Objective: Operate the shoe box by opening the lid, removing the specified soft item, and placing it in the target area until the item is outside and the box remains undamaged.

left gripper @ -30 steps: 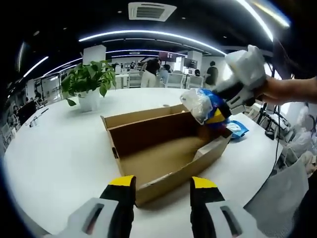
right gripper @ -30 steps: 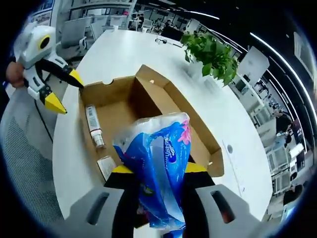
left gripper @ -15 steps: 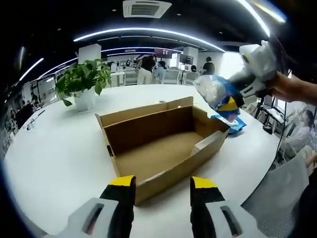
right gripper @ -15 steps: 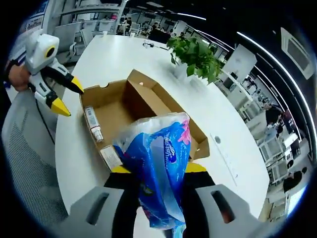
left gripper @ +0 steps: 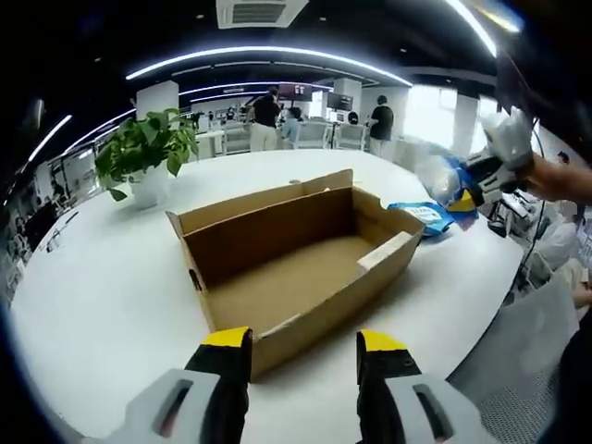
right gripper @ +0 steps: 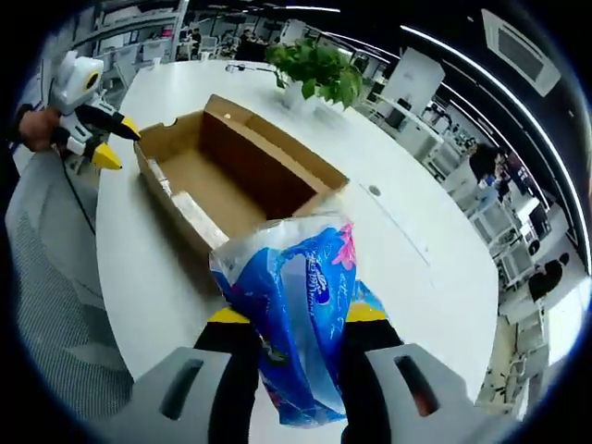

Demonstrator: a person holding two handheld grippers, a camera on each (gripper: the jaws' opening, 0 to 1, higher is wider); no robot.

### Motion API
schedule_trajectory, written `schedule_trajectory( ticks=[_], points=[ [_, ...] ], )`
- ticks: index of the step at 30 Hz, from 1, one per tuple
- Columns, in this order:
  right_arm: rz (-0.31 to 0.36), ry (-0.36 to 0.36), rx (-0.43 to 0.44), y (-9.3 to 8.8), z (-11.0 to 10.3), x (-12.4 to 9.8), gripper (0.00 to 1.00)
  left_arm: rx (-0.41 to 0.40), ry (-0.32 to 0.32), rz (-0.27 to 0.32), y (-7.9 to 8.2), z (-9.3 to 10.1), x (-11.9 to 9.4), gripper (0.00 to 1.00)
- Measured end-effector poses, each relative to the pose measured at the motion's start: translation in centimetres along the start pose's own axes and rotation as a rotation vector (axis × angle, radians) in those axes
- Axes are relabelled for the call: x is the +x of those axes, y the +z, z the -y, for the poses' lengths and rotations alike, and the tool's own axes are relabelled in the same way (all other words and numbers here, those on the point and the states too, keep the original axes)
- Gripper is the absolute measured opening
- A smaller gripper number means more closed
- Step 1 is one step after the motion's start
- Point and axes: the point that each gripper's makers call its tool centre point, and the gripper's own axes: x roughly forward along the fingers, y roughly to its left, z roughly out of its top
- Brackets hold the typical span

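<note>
Left gripper view, my left tongs [left gripper: 304, 350] parted, gripping nothing, before the open cardboard box [left gripper: 287, 254], right gripper view, my right tongs [right gripper: 288, 321] clamped on the blue packet [right gripper: 294, 324], packet outside the box, over the white table [right gripper: 416, 268].

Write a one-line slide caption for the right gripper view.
Right tongs grip a blue plastic pack above the white table, beside the open cardboard box.

A potted plant [left gripper: 146, 159] stands on the white table [left gripper: 102, 305] — people [left gripper: 266, 118] stand among desks far behind.
</note>
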Motion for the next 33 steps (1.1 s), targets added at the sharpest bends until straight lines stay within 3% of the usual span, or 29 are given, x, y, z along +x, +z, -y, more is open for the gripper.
schedule_trajectory(
  ticks=[3,7,16,24,30,33],
  points=[
    [-0.033,-0.033,0.103,-3.5,1.4,-0.8,0.29,-0.002,0.003,-0.002,0.0,-0.1,0.0,0.46],
    [-0.061,-0.069,0.178,-7.2,3.0,-2.0,0.29,-0.006,0.005,0.000,0.1,0.0,-0.1,0.45],
    [-0.135,-0.122,0.275,-14.2,6.2,-4.1,0.30,-0.015,0.032,0.036,0.9,-0.5,-0.4,0.45],
    [-0.197,-0.109,0.264,-17.8,9.0,-4.4,0.30,-0.036,0.078,0.040,1.0,-1.5,-0.6,0.47],
    [-0.237,-0.074,0.241,-18.3,9.8,-3.9,0.30,-0.034,0.105,0.038,1.0,-1.9,-0.7,0.48],
    [-0.259,-0.057,0.208,-18.4,10.2,-3.5,0.31,-0.051,0.126,0.066,1.5,-2.4,-1.1,0.50]
  ],
)
